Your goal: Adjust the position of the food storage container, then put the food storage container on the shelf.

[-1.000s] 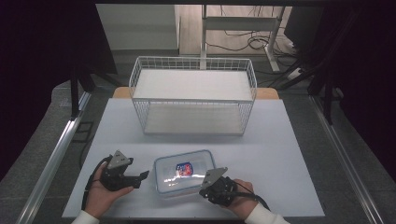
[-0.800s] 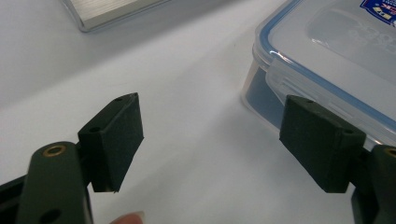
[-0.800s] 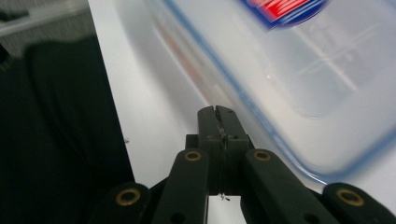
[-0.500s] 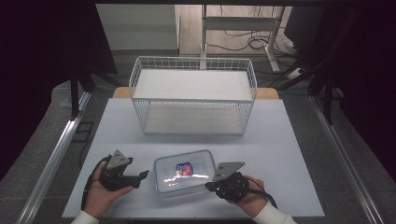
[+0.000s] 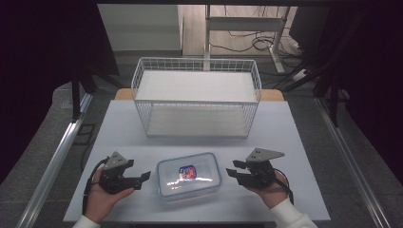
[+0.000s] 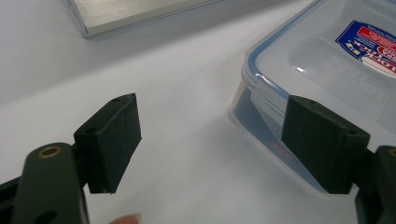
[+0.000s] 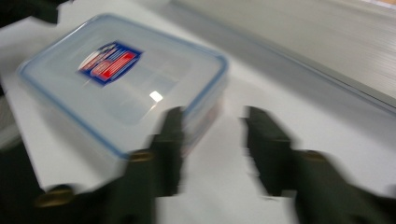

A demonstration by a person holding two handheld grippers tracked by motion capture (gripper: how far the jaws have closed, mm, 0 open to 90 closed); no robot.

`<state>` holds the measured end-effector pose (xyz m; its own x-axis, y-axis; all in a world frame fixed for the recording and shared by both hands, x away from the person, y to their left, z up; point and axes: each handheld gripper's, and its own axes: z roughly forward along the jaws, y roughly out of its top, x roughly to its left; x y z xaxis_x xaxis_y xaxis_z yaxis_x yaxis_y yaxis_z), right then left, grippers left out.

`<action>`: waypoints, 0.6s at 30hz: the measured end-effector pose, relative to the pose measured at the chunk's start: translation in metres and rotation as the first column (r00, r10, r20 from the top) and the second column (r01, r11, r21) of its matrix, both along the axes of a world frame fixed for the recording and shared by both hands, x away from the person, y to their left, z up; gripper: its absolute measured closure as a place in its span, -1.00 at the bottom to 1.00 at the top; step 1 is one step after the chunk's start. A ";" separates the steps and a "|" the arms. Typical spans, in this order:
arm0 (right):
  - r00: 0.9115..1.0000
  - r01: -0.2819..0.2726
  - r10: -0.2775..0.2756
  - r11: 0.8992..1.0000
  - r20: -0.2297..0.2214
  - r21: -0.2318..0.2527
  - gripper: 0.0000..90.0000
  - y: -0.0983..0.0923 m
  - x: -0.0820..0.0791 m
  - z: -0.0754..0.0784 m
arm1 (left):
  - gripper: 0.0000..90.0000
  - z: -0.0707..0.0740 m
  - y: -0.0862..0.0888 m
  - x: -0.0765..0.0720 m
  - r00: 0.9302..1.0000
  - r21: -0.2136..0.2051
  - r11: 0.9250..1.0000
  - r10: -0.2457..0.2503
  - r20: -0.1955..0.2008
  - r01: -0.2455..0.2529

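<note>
Box (image 5: 189,175) sits lidded on the surface — ungrasped, basket (image 5: 196,96) empty; left hand-held gripper (image 5: 144,176) apart beside it, right hand-held gripper (image 5: 233,172) just opening — nothing between.

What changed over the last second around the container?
The right gripper drew back to the right, off the clear container, its jaws having just been opening with nothing between them. The left gripper, container and wire basket stayed put.
</note>
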<state>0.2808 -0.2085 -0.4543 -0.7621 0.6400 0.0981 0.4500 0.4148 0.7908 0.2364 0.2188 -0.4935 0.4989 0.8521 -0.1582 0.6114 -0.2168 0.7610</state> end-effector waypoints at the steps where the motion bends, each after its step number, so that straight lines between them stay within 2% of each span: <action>1: 0.999 0.033 -0.031 0.998 -0.031 0.049 -0.30 -0.003 0.003 0.001 | -0.57 0.000 -0.001 0.000 1.000 -0.017 1.000 0.004 -0.009 -0.004; 4: 0.994 0.025 -0.014 0.995 -0.105 0.102 -0.48 -0.005 0.006 0.000 | -0.59 0.001 -0.002 0.000 1.000 -0.032 0.999 0.005 -0.021 -0.005; 5: 0.994 0.025 -0.014 0.995 -0.105 0.102 -0.48 -0.005 0.006 0.000 | -0.59 0.002 -0.003 -0.001 1.000 -0.040 0.999 0.007 -0.026 -0.008; 7: 0.990 0.012 0.003 0.994 -0.140 0.109 -0.51 -0.005 0.008 -0.004 | -0.64 0.005 -0.002 -0.001 0.999 -0.065 0.998 0.020 -0.040 -0.022; 11: 0.986 -0.003 0.021 0.994 -0.165 0.112 -0.52 -0.003 0.009 -0.007 | -0.68 0.008 0.000 -0.002 0.997 -0.124 0.992 0.027 -0.067 -0.035; 18: 0.983 0.014 0.008 0.993 -0.186 0.120 -0.51 -0.006 0.012 -0.009 | -0.68 0.008 -0.005 -0.002 0.994 -0.144 0.990 -0.007 -0.106 -0.008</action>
<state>0.2928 -0.2150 -0.4633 -0.7216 0.6171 0.3139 0.5947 0.3203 0.7374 0.2343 0.2141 -0.4851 0.4724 0.8167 -0.3314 0.6905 -0.1092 0.7151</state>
